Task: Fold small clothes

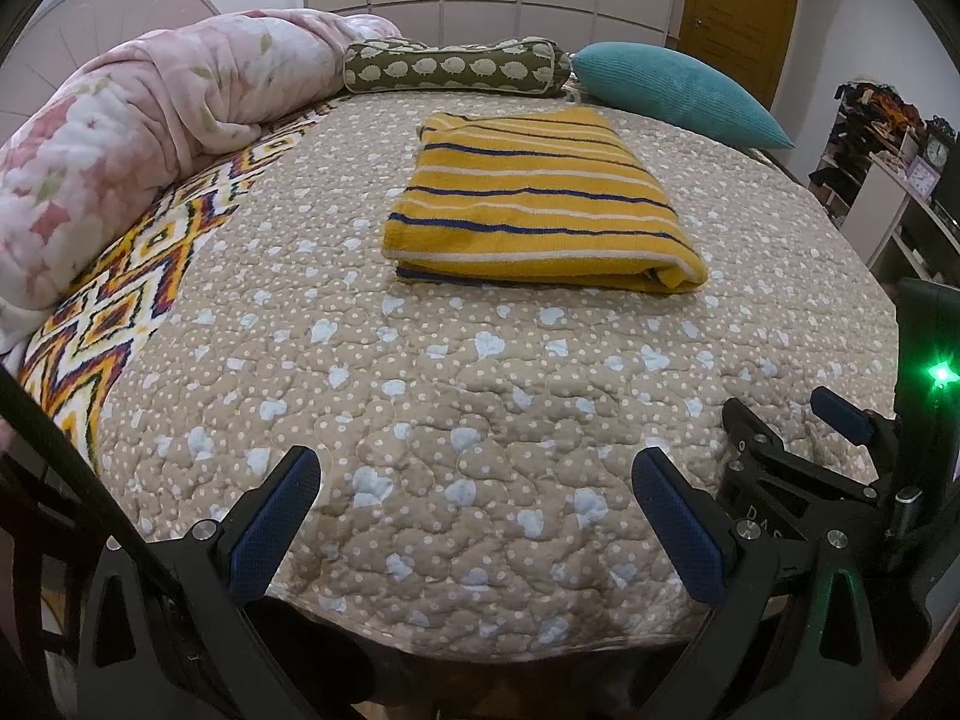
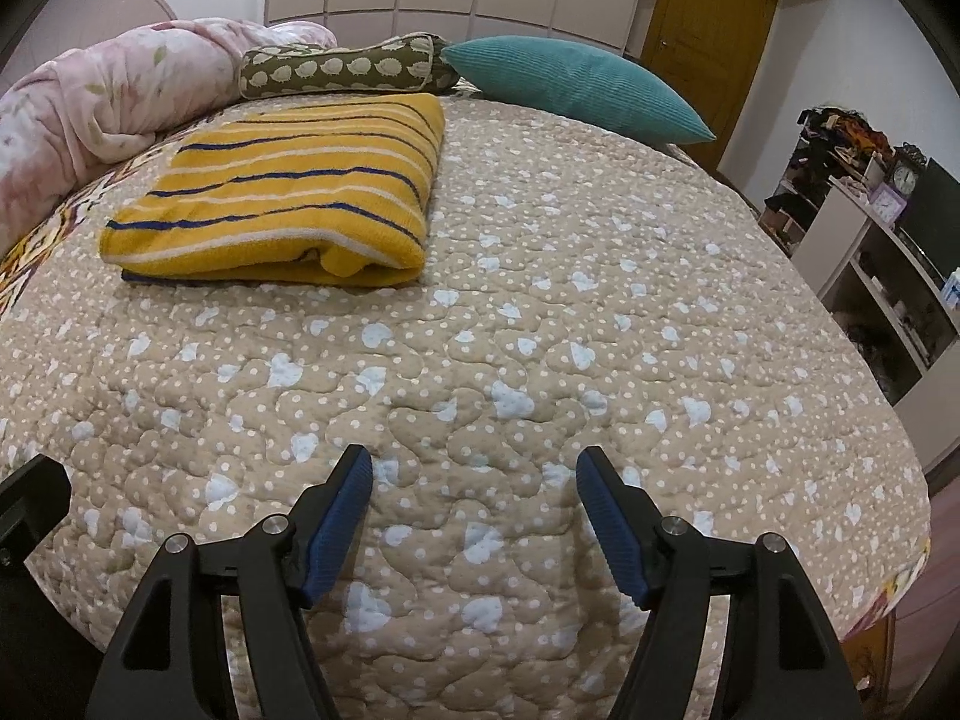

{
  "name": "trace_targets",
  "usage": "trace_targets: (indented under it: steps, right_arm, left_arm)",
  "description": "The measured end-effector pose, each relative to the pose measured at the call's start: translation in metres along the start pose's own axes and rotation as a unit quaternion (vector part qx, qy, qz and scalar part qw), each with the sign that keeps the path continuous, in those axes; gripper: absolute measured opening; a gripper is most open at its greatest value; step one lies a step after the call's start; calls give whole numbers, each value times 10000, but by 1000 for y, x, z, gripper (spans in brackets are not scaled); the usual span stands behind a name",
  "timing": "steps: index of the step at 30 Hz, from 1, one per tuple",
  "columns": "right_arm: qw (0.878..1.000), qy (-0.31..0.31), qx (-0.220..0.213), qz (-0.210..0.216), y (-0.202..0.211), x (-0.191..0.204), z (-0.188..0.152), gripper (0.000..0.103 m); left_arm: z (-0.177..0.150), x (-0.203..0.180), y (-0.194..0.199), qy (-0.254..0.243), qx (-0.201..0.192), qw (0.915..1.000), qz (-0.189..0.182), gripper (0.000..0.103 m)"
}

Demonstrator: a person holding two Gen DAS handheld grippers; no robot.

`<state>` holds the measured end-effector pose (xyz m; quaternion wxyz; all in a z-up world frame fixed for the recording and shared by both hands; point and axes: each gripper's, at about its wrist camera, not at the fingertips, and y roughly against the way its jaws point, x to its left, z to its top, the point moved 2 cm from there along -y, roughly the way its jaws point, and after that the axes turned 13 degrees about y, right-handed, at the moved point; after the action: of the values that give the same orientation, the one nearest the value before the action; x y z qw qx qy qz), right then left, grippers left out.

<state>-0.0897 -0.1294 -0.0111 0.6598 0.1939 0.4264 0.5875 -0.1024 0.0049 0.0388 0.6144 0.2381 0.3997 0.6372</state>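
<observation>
The sweater (image 1: 534,198) lay folded on the quilt (image 1: 420,396). Left gripper (image 1: 477,468) and right gripper (image 2: 474,468) were spread, empty, apparently hovering above the quilt.

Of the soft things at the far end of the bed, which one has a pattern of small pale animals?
The olive-green bolster cushion printed with pale hedgehog shapes. It lies between the pink floral blanket, which has flowers, and the plain teal ribbed pillow.

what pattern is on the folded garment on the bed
Mustard yellow with thin navy and white stripes: the folded garment shows best in the left wrist view.
</observation>
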Motion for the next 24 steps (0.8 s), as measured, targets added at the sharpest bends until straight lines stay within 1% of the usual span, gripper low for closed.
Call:
trace_targets:
  steps: [11,24]
  right_arm:
    - [9996,183,29,-233,0,4,0,77]
    - [9993,213,43,-294,0,5,0,78]
  left_arm:
    - [-1,2,-1,20,1,10000,35,103]
    - [-1,1,-2,15,15,10000,61,103]
